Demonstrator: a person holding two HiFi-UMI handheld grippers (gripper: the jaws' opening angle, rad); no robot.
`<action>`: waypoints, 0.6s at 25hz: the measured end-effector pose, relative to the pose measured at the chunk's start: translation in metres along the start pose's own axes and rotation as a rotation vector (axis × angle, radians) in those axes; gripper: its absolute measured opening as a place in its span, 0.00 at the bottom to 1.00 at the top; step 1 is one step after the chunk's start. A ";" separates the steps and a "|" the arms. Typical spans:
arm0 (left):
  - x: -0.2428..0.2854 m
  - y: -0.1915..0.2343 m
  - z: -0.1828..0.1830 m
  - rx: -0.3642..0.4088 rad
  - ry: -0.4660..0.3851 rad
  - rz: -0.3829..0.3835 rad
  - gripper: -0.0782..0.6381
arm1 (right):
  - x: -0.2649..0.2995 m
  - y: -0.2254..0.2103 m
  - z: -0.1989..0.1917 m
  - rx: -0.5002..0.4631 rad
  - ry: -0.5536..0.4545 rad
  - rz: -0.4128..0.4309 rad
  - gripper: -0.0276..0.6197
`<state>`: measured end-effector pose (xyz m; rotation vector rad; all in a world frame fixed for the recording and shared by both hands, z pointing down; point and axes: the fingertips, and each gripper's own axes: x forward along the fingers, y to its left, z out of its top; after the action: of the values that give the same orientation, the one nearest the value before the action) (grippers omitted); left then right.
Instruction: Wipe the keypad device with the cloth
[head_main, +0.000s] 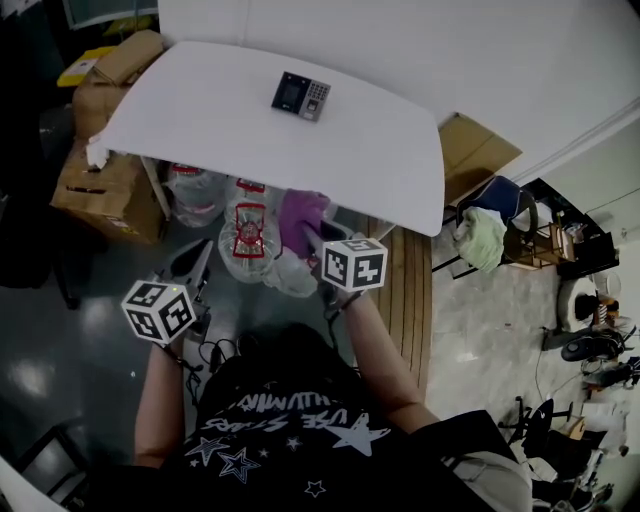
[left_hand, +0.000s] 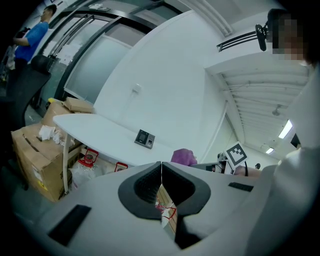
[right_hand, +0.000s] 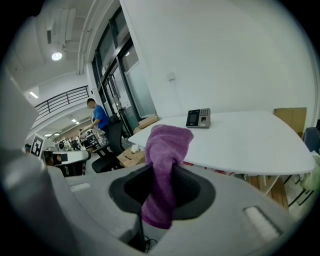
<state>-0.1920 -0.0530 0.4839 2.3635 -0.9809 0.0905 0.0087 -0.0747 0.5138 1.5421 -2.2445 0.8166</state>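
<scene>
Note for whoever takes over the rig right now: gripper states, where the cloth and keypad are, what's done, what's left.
Left gripper: jaws shut, empty.
Right gripper: shut on the purple cloth, held short of the white table.
Keypad device: on the table's far side, cloth not touching it.
Done: cloth in grasp.
To do: reach over and wipe the keypad.

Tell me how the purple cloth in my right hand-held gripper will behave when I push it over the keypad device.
Probably floppy: the purple cloth folds over above the jaws of the right hand-held gripper clamping it and hangs limp below. Its fuzzy pile suggests it is light and drags rather than slides. It may bunch against the keypad device.
</scene>
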 end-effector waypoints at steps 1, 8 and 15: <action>0.000 0.000 0.000 0.001 -0.002 0.003 0.12 | 0.001 0.001 0.002 -0.004 -0.002 0.008 0.19; 0.011 -0.008 0.007 0.007 -0.024 0.034 0.12 | 0.001 0.003 0.019 -0.053 -0.010 0.072 0.19; 0.033 -0.039 0.003 0.016 -0.039 0.067 0.12 | -0.015 -0.023 0.026 -0.069 -0.007 0.123 0.19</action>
<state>-0.1423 -0.0535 0.4713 2.3552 -1.0823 0.0779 0.0375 -0.0851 0.4915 1.3902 -2.3661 0.7582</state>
